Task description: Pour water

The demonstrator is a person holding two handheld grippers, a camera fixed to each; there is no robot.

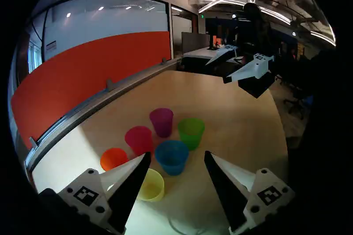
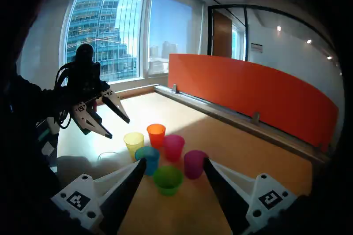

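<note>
1. The left gripper (image 1: 177, 155) hangs above the table (image 1: 238, 116) with its jaws spread wide, holding nothing.
2. A tight cluster of cups sits just ahead of it. The blue cup (image 1: 170, 161) is between its fingertips and the yellow cup (image 1: 152, 186) is beside its left finger. The orange cup (image 1: 113, 158), pink cup (image 1: 139, 139), purple cup (image 1: 161, 121) and green cup (image 1: 191, 132) stand beyond.
3. The right gripper (image 2: 174, 162) is also wide open and empty. The green cup lies between its tips and the purple cup is near its right finger.
4. The two grippers face each other across the cluster, well apart.
</note>
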